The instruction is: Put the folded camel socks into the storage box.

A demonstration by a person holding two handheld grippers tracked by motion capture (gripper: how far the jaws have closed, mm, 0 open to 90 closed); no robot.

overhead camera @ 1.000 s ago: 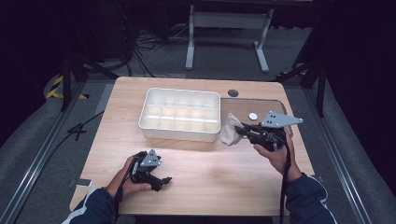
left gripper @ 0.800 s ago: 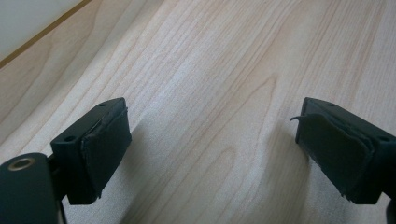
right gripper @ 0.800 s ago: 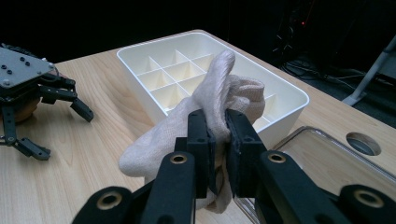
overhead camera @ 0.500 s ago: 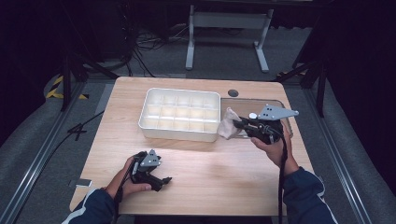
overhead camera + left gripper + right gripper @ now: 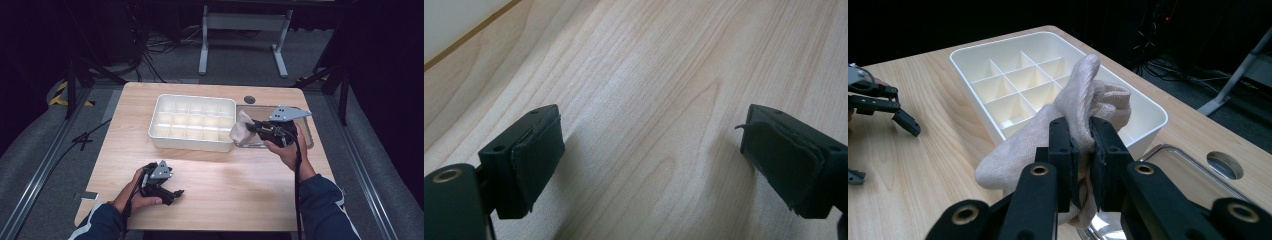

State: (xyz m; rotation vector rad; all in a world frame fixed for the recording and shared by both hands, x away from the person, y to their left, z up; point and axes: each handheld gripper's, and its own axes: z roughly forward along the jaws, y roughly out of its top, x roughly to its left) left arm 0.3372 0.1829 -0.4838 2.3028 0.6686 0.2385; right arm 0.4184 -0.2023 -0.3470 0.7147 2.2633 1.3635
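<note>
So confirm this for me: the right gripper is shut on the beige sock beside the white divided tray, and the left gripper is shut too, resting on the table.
One thing is wrong: the left gripper is open, its jaws wide apart over bare table, as the left gripper view shows. The right gripper is indeed shut on the beige sock beside the white divided tray.

cloth [image 5: 1083, 107]: lower end hidden behind jaws, bottom centre | metal tray [image 5: 1193, 182]: cut off at lower right edge

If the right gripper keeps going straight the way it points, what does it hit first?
Probably the white tray's near wall: the right gripper, shut on the cloth, points at it. Depth is unclear; it may pass above.
</note>
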